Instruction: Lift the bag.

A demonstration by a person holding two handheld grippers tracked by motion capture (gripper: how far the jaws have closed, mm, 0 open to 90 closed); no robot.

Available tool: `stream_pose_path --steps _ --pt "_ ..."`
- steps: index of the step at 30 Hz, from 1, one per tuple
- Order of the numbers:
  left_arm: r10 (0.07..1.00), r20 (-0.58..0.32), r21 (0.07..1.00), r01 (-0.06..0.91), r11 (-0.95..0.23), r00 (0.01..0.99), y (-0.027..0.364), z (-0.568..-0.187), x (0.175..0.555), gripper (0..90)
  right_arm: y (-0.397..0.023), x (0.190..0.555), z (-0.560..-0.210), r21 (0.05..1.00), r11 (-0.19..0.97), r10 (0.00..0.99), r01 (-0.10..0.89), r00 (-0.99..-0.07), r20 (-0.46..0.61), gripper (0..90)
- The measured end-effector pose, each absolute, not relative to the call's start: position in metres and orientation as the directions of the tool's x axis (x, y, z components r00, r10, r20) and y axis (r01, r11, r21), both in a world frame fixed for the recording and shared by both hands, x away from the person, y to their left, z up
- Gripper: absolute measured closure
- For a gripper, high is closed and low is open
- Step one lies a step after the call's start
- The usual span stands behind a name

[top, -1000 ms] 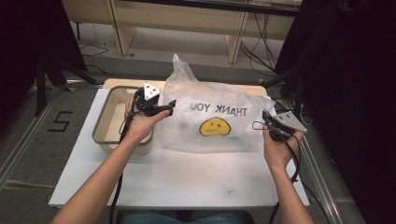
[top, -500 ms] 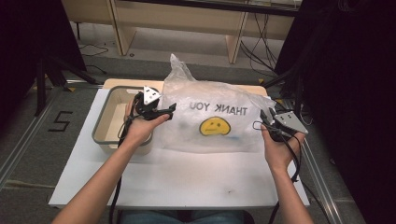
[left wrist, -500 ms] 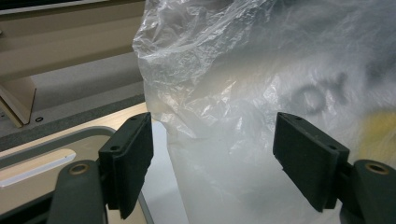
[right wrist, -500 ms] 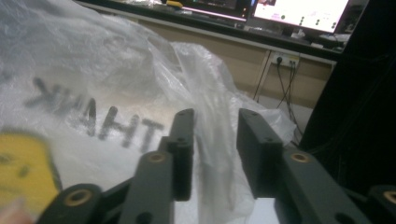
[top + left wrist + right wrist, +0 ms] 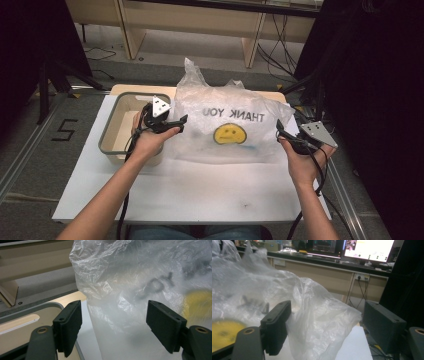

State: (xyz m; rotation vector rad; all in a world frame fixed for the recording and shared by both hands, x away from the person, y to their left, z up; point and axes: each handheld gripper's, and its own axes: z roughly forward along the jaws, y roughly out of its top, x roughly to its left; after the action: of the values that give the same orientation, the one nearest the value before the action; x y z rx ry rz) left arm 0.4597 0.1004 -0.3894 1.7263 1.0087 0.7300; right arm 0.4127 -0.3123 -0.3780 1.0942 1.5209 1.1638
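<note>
Forearms come in from the bottom edge in the high view, and we see the left gripper [image 5: 170,123] held level at the left edge of the plastic bag [image 5: 227,125], which lies in the middle of the white table [image 5: 200,190] beside the tray [image 5: 112,135], while the right gripper [image 5: 290,140] sits at the bag's right corner, both hands placed much as a second ago. In the left gripper view we see jaws spread wide and empty, crinkled bag film [image 5: 130,290] just ahead between them. In the right gripper view we see jaws that have just been opening, now released, with the bag's corner [image 5: 322,322] loose between them and pressed by neither pad.
</note>
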Motion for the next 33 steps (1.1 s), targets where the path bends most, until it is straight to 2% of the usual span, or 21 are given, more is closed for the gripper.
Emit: stream_pose_path --steps 10,33 --pt "0.877 0.034 0.934 0.296 -0.198 0.480 0.103 -0.392 0.455 28.7 -0.316 0.401 -0.379 0.977 0.166 0.952 0.133 -0.280 -0.123 23.1" --pt "0.846 0.040 0.928 0.294 -0.228 0.531 0.106 -0.391 0.434 28.3 -0.316 0.390 -0.388 0.962 0.198 0.929 0.189 -0.349 -0.123 26.9"
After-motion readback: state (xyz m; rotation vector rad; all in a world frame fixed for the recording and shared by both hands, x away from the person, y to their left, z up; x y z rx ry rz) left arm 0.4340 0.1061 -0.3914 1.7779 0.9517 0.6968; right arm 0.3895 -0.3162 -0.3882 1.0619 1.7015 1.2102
